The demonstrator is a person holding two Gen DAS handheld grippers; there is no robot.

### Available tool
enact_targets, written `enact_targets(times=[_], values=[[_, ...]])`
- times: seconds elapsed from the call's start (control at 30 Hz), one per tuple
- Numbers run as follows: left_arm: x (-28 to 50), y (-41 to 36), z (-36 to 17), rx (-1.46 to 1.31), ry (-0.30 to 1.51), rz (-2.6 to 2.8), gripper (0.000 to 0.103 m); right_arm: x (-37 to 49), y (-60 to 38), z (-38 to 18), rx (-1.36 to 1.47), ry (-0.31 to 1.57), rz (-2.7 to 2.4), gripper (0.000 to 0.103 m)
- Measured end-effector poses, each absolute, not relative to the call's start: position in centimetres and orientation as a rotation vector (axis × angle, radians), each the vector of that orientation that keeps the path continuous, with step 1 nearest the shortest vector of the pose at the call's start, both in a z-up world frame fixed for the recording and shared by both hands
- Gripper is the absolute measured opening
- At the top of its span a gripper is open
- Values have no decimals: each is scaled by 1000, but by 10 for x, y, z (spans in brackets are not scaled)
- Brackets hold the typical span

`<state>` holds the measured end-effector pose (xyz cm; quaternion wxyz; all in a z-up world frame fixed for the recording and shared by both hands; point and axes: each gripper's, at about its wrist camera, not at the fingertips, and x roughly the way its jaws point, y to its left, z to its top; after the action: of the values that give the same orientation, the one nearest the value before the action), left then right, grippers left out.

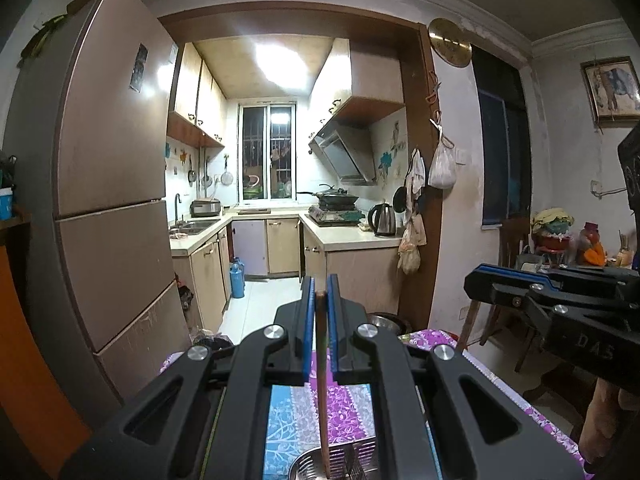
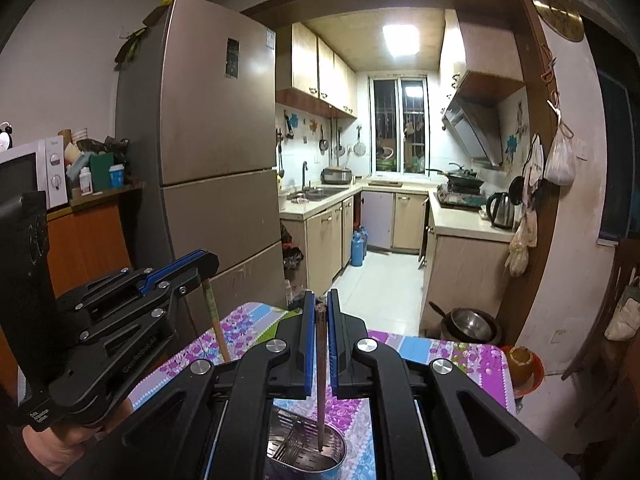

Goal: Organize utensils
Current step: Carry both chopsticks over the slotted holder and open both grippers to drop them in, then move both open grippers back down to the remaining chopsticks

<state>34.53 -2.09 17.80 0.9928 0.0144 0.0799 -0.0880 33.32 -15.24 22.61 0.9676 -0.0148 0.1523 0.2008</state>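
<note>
a metal utensil holder (image 2: 308,454) with a perforated divider stands on a table covered in a purple and blue floral tablecloth (image 2: 440,354), right below both grippers. the right gripper (image 2: 320,312) is clamped shut on a thin brown chopstick (image 2: 321,380), which hangs nearly upright with its lower tip just above or just inside the holder's open top (contact with the holder cannot be told). the left gripper (image 1: 320,296) is likewise closed tight on a second wooden chopstick (image 1: 323,392), also hanging downward; its tip points toward the holder's rim (image 1: 304,462), which shows at the bottom edge of the left wrist view. in the right wrist view the left gripper appears at the left with its chopstick angled down over the cloth, a little aside from the holder.

judging from this, the task is in its placing step: both chopsticks are picked up and neither is released into the holder yet. the right one looks closest to going in. no other loose utensils show on the table. beyond the table stand a tall fridge (image 2: 208,120) and a lit kitchen (image 2: 400,160).
</note>
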Motion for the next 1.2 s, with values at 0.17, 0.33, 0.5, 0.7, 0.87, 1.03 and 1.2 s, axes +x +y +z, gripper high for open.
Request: enact_targets(times=[0.17,0.33,0.5,0.7,0.87,1.03,1.2], values=[[351,-19,170,32,182,-182,5,342,-148,214,-30,338,410,7],[355,-17,167,37,196,-183,19,347,-148,206,-23,350,405,7],[355,-15,167,38,196,-172,35,345,-154,205,-12,349,395,7],[319,-11,161,36,203,-191,36,321,-175,209,23,318,389,8],[225,-2,128,70,194,-259,51,258,-207,201,51,257,415,22],[131,6,43,93,292,-334,51,164,-237,156,65,201,434,29],[91,3,-41,82,448,-349,51,88,-242,85,71,212,422,29]])
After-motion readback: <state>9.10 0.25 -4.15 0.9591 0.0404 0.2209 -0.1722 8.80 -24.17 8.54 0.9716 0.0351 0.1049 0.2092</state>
